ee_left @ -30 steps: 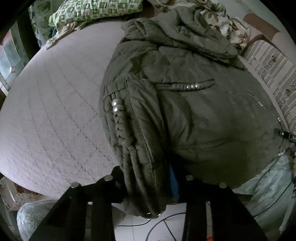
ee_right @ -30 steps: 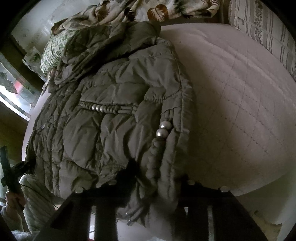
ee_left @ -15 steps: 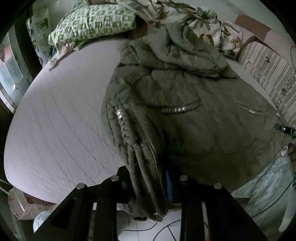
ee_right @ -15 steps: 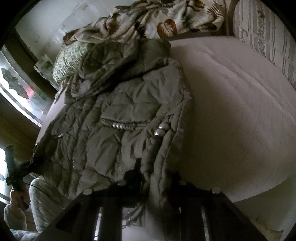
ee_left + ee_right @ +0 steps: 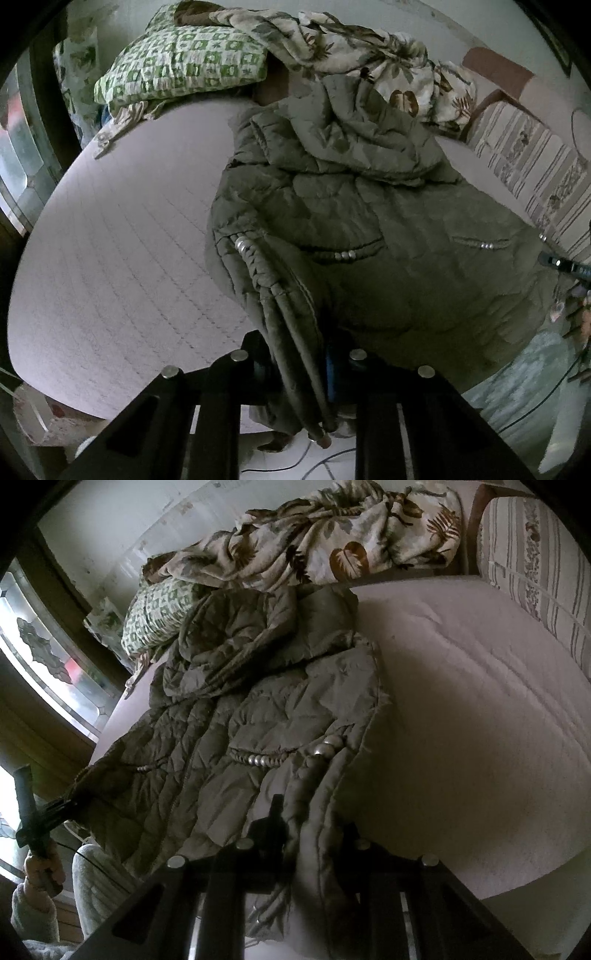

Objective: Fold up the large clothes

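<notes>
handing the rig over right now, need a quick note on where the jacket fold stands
Left claw: shut on the jacket, at its near hem corner.
Right claw: shut on the jacket's other near hem corner.
Jacket lies spread on the mattress, hood toward the leaf-print blanket and green pillow, hem hanging off the near edge.
Done: both sleeves look folded in along the sides.
Left: probably carry the hem up toward the hood, then release.

An olive quilted hooded jacket (image 5: 369, 229) lies front-up on the bed, hem bunched at the near edge.
</notes>
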